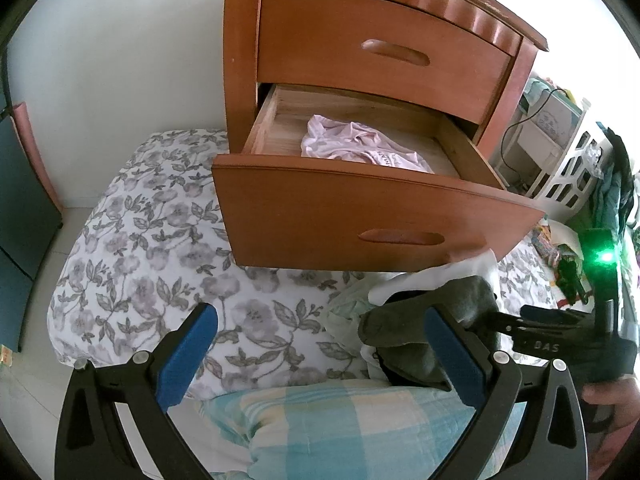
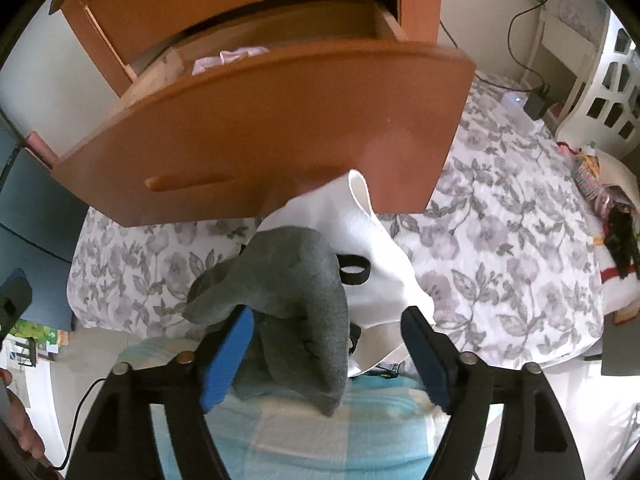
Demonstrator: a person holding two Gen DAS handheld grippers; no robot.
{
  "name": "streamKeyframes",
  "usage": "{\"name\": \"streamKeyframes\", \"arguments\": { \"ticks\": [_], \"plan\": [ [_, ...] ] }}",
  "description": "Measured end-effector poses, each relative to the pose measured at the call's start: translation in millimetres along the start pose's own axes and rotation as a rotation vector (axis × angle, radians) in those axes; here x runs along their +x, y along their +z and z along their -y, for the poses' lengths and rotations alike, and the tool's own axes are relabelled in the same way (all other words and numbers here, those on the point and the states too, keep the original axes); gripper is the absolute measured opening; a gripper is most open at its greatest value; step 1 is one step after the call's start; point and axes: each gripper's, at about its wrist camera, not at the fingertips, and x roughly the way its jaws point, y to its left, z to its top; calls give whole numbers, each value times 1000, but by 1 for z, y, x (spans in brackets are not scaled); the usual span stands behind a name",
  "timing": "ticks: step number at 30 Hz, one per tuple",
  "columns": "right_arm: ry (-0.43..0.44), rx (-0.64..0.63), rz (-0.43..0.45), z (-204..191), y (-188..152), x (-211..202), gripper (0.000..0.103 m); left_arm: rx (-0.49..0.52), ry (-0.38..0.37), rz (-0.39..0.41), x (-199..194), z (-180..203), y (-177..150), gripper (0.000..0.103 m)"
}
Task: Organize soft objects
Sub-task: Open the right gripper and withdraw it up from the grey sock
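Observation:
A wooden nightstand's lower drawer point(image 1: 360, 216) stands pulled open above the floral bed; a crumpled pale pink garment point(image 1: 360, 146) lies inside it, also glimpsed in the right wrist view point(image 2: 228, 58). A pile of soft items lies on the bed edge: a grey sock point(image 2: 296, 300) over a white cloth point(image 2: 372, 248), also in the left wrist view as grey sock point(image 1: 416, 324) and white cloth point(image 1: 452, 272). My right gripper point(image 2: 328, 352) is open, its blue pads either side of the grey sock. My left gripper point(image 1: 320, 352) is open and empty, left of the pile.
A floral duvet point(image 1: 160, 248) covers the bed. A blue and yellow checked blanket point(image 1: 340, 420) lies at the near edge. A white lattice shelf point(image 2: 600, 92), cables and clutter stand at the right. A dark panel point(image 1: 20, 208) stands at the left wall.

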Motion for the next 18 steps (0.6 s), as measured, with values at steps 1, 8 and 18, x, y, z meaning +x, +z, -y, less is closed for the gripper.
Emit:
{"name": "streamKeyframes", "arguments": {
  "ticks": [1,8,18],
  "plan": [
    [1,0,9,0,1,-3,83,-1,0,0,0,-1,0,102],
    [-2,-7,66,-2,3,-15,103,-13,4,0,1,-6,2,102],
    [6,-9,96,-2,5,-23,103,-24,15,-5,7,-10,2,102]
  ]
}}
